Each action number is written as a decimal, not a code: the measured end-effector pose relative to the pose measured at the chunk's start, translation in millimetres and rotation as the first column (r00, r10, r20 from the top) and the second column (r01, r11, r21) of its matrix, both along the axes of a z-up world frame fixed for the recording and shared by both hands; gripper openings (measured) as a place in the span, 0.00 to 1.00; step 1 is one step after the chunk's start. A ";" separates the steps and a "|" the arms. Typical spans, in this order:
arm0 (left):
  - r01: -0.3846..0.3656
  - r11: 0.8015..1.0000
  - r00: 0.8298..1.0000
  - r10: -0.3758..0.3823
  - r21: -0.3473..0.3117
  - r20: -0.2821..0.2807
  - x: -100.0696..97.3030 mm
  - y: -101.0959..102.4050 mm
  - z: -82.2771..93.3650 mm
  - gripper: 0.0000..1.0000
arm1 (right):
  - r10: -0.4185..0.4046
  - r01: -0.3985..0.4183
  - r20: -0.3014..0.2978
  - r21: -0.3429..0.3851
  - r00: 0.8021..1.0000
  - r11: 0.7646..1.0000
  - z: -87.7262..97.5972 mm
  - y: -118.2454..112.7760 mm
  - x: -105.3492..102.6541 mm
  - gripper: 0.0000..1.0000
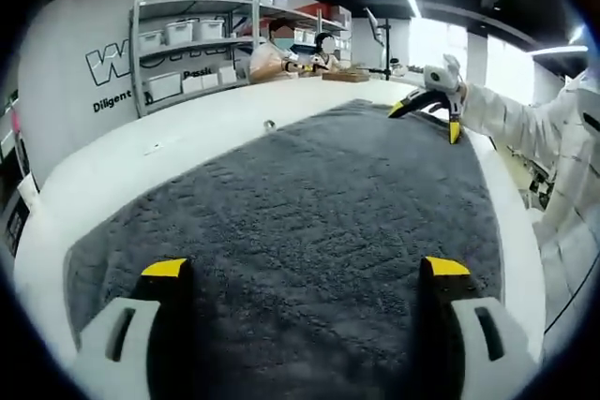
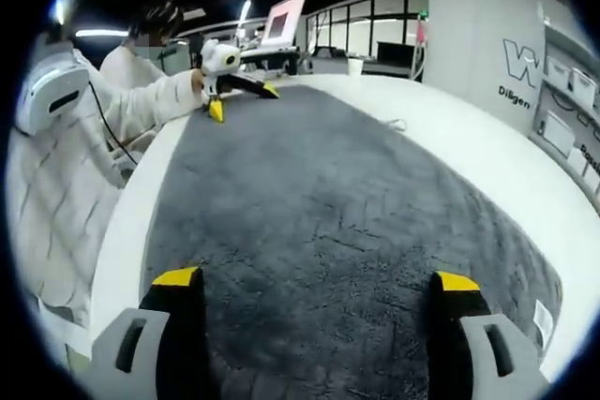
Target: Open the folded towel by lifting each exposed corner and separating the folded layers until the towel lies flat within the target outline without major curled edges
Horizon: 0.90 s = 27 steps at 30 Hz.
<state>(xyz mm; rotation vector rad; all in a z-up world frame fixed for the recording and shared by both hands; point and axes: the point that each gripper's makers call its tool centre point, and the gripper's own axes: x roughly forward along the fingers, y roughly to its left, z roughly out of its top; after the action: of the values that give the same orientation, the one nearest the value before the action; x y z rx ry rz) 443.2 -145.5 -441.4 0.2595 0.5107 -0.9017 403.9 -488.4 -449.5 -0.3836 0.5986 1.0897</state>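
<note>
A dark grey shaggy towel (image 1: 309, 194) (image 2: 328, 203) lies spread out over a white table (image 1: 187, 138) (image 2: 469, 128). In the left gripper view, my left gripper (image 1: 305, 269) stands open low over the towel's near end, nothing between its yellow-tipped jaws. Far across the towel, the right gripper (image 1: 427, 122) hovers open at the opposite edge. In the right gripper view, my right gripper (image 2: 317, 280) is open above its own end of the towel, and the left gripper (image 2: 243, 102) shows open at the far edge. A white label (image 2: 541, 318) sits at one towel corner.
A small object (image 1: 269, 125) lies on the bare table beside the towel. Shelves with white bins (image 1: 197, 44) stand behind the table. A person's white quilted sleeve (image 1: 534, 128) (image 2: 84, 138) runs along the table edge. A screen (image 2: 286, 16) stands beyond the far end.
</note>
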 end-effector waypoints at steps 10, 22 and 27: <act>-0.097 0.993 0.992 0.101 -0.061 0.070 34.4 39.5 40.8 0.99 | -0.001 0.001 0.005 0.012 1.000 1.000 0.4 0.1 0.0 1.00; -0.202 0.979 0.979 0.203 -0.011 0.029 80.5 74.0 17.9 0.99 | -0.003 0.003 0.009 0.023 1.000 1.000 0.5 0.1 0.0 1.00; -0.222 0.975 0.975 0.222 -0.003 0.017 85.1 75.6 9.5 0.99 | -0.003 0.003 0.010 0.028 1.000 1.000 0.6 0.0 0.0 1.00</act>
<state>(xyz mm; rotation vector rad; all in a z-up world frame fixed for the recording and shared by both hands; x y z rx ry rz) 528.3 -69.9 -431.9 0.2048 0.5119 -0.6817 403.9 -488.4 -448.9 -0.3640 0.5740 1.0917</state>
